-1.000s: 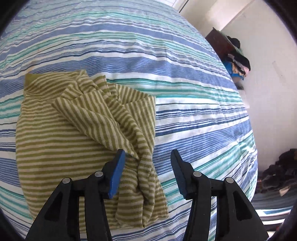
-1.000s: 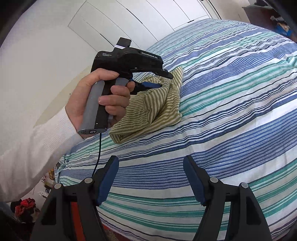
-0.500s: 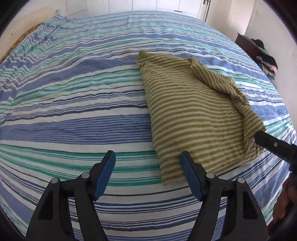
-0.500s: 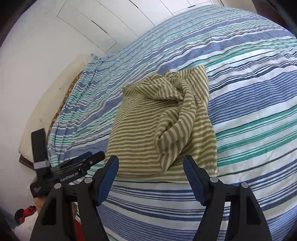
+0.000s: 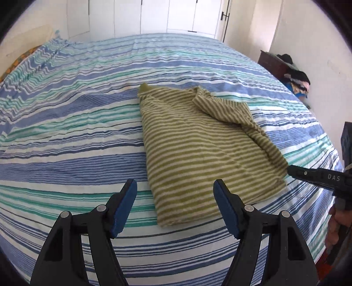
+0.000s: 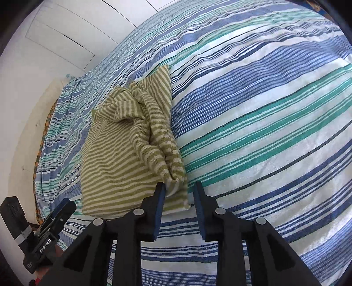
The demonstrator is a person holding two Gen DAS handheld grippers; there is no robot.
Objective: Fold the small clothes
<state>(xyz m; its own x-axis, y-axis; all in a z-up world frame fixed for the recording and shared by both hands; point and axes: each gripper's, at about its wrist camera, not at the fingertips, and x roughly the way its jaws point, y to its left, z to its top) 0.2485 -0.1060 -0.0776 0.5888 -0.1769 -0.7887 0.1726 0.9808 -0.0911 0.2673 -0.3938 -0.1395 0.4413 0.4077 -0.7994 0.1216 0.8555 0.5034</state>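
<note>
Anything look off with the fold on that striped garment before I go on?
Yes. The green striped garment lies mostly flat on the bed, but a bunched, twisted ridge runs along its right edge. The right gripper straddles that ridge's near end, open.

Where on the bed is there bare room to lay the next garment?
Bare bedspread lies wide left of the green striped garment, also beyond it toward the wardrobe doors. Crowded: the garment's near right corner, where the right gripper straddles the bunched fold; left gripper hovers near.
</note>
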